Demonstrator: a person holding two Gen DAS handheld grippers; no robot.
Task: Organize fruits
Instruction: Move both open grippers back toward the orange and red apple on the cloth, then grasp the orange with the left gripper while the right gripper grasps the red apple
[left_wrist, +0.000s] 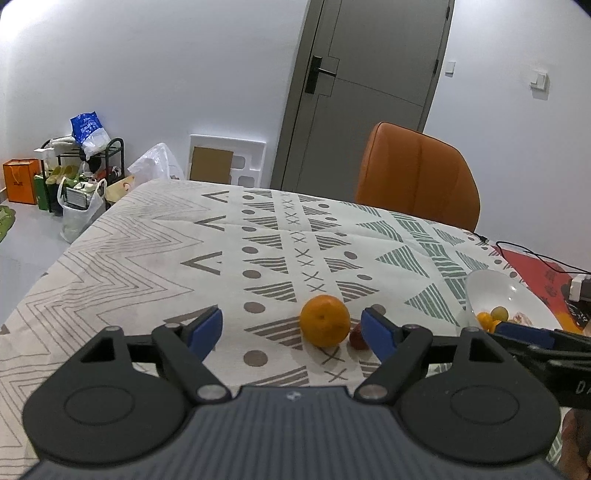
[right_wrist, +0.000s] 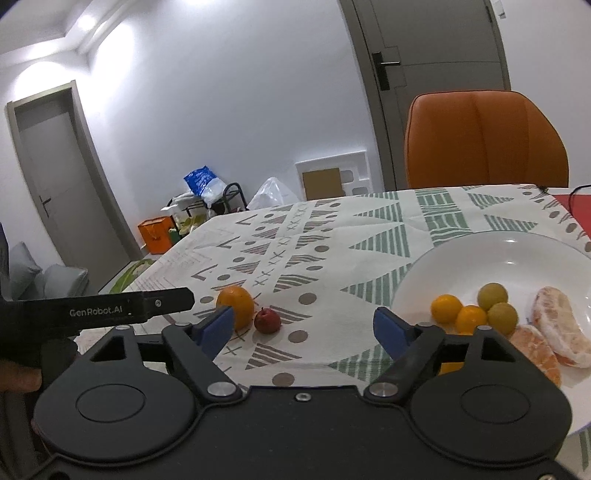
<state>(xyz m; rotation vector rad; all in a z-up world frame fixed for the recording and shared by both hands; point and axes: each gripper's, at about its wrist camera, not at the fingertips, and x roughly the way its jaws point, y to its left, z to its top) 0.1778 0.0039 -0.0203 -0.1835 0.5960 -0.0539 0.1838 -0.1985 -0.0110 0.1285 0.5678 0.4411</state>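
An orange rests on the patterned tablecloth, just beyond and between the blue pads of my left gripper, which stands open and touches nothing. A small red fruit lies right of the orange, half hidden by the right pad. In the right wrist view the orange and the red fruit lie ahead to the left. My right gripper is open over bare cloth, its right finger at the rim of a white plate. The plate holds small yellow and green fruits and peeled citrus segments.
An orange chair stands at the table's far edge. A black cable runs over a red mat at the right. The floor on the left holds bags and a shoe rack. The left gripper's arm crosses the right wrist view.
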